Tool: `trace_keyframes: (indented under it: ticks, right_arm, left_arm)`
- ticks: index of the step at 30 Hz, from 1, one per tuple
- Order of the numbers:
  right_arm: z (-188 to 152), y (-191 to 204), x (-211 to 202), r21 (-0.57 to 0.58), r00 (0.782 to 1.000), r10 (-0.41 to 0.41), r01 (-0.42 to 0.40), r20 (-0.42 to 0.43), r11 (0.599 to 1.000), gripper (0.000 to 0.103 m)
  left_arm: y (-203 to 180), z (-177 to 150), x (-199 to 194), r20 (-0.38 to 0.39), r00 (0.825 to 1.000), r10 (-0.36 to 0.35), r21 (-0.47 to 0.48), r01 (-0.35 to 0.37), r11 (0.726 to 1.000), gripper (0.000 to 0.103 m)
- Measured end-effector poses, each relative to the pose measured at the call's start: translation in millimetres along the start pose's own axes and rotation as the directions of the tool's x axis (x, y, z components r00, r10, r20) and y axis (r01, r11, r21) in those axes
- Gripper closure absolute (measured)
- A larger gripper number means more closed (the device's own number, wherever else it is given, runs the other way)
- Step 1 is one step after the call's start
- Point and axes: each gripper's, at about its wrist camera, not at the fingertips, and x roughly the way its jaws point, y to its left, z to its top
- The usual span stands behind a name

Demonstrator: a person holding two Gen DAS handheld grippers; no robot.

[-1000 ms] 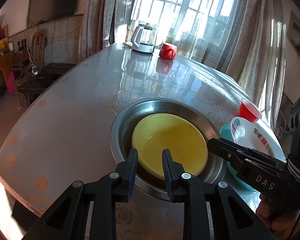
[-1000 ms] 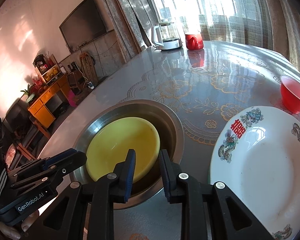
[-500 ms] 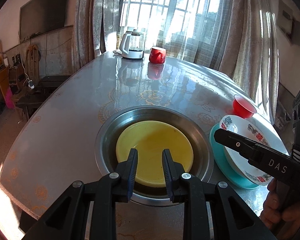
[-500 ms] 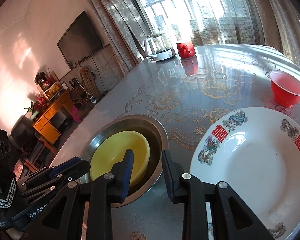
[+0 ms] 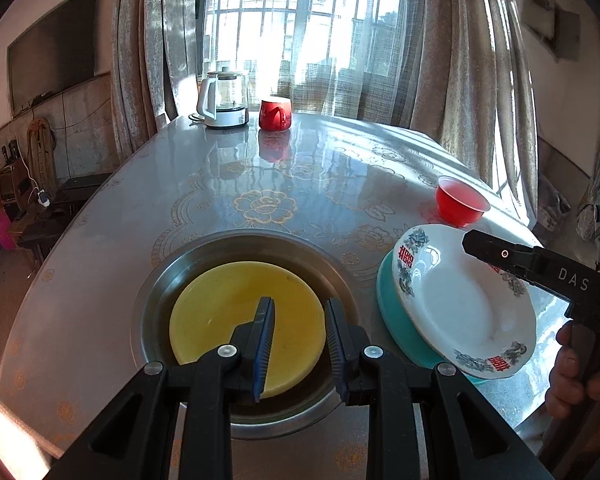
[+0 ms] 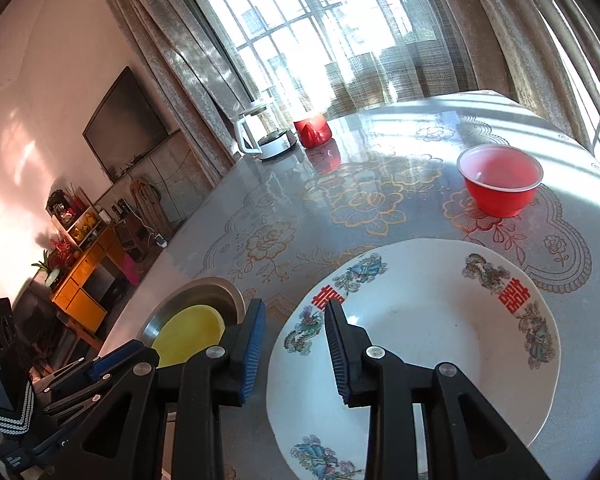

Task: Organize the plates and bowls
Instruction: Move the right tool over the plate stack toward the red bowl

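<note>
Both grippers empty. We see the left gripper (image 5: pixel 298 344) with jaws a little spread, nothing between them, hanging over the near rim of the yellow plate (image 5: pixel 236 312), which lies flat in the steel basin (image 5: pixel 160 280) straight ahead and below it. The right gripper (image 6: pixel 294 348) has jaws parted and opening, nothing pinched; its right jaw is over the near-left rim of the white patterned plate (image 6: pixel 420 320), just ahead and below. That plate sits tilted on a teal plate (image 5: pixel 392 320), to the right of the left gripper. 1 red bowl (image 6: pixel 500 184) stands upright further ahead of the right gripper. Next step is probably a rim grab on the white plate: we'd open wider, straddle the near edge, pinch firmly, and lift level so it doesn't slide. All pieces are round with no long axis, openings facing up.
</note>
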Motion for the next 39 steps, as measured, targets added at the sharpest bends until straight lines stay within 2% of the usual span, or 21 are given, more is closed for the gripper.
trace_keyframes:
  ticks: [13,24,28,32,39]
  right_arm:
    - [7.5,-89.0,-32.0,0.144,0.990,-0.137,0.132,0.030,0.981,0.072]
    - [18.3,-146.0,-37.6,0.254,0.983,-0.182,0.170,0.025,0.952,0.072]
    - [27.3,-158.2,-33.5,0.266,0.981,-0.193,0.181,0.018,0.947,0.072]
    - [38.4,-168.1,-29.1,0.277,0.981,-0.195,0.184,0.015,0.943,0.072]
    - [53.1,-179.8,-17.2,0.285,0.978,-0.208,0.198,0.002,0.938,0.072]
  left_arm:
    - [-63.2,19.6,21.0,-0.005,1.000,-0.021,0.142,0.022,0.990,0.074]
    - [-101.2,36.1,51.3,-0.044,0.999,-0.028,0.220,0.037,0.975,0.073]
    - [-107.1,44.9,69.3,-0.092,0.995,-0.038,0.209,0.057,0.976,0.073]
    - [-108.9,54.7,85.5,-0.145,0.986,-0.082,0.170,0.106,0.980,0.073]
    - [-118.2,65.7,103.0,-0.167,0.977,-0.135,0.137,0.158,0.978,0.073]
